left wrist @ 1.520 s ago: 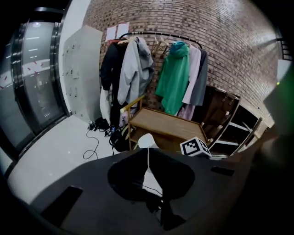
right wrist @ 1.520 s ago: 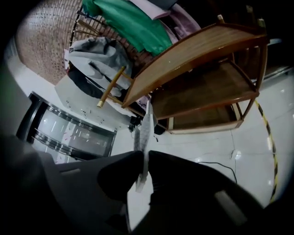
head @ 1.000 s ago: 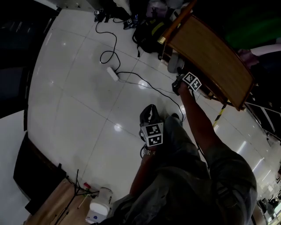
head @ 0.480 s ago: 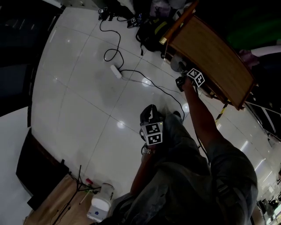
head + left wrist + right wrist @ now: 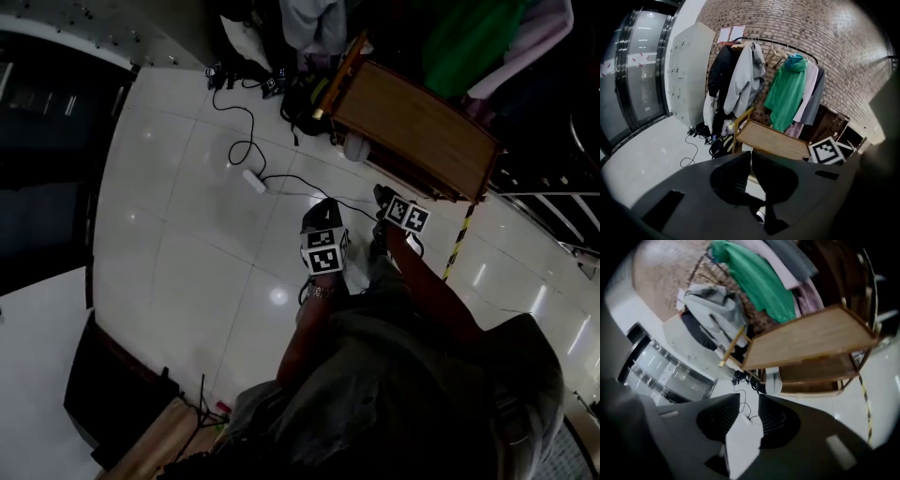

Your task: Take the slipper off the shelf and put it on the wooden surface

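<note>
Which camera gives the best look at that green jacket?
The left gripper view: the green jacket hangs nearly whole and brightly lit. The right gripper view shows it tilted, the head view only a dim green patch.

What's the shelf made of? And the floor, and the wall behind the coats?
Shelf: looks like wood, light brown with faint grain lines and a smooth, dull top.
Floor: probably glazed tile, white and shiny, with straight seams and lamp glints.
Wall: brick, reddish and rough, with pale mortar lines.
</note>
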